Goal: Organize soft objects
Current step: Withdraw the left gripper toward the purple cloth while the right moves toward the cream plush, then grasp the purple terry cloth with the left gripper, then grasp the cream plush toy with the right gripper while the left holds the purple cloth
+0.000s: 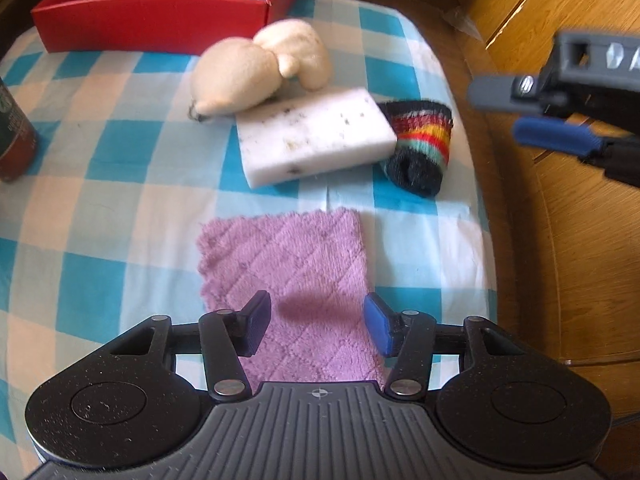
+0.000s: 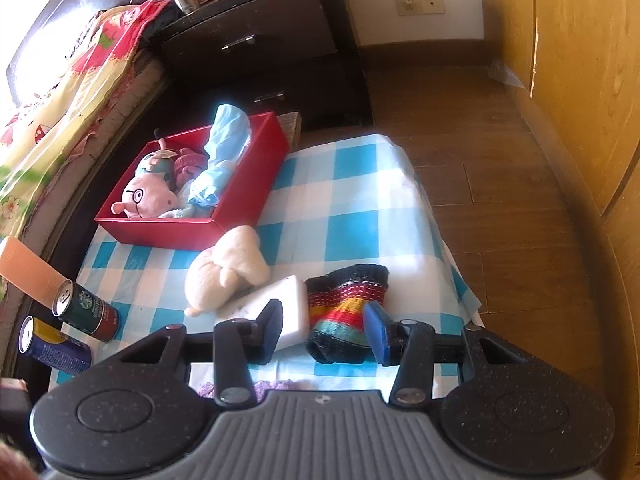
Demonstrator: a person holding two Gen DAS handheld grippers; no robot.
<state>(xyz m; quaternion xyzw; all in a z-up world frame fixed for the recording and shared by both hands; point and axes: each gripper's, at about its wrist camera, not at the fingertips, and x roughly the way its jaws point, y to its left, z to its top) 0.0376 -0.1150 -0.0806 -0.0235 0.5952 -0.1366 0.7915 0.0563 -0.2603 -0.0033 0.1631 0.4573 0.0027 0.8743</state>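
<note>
On the blue checked cloth lie a purple towel, a white sponge, a striped knit sock and a cream plush toy. My left gripper is open just above the near part of the towel. My right gripper is open and empty above the sock and the sponge; it also shows at the right of the left wrist view. A red box at the back holds a pink pig plush and light blue fabric.
Two drink cans stand at the cloth's left edge, one also in the left wrist view. A dark nightstand and a bed lie beyond. Wooden floor and cabinets are on the right.
</note>
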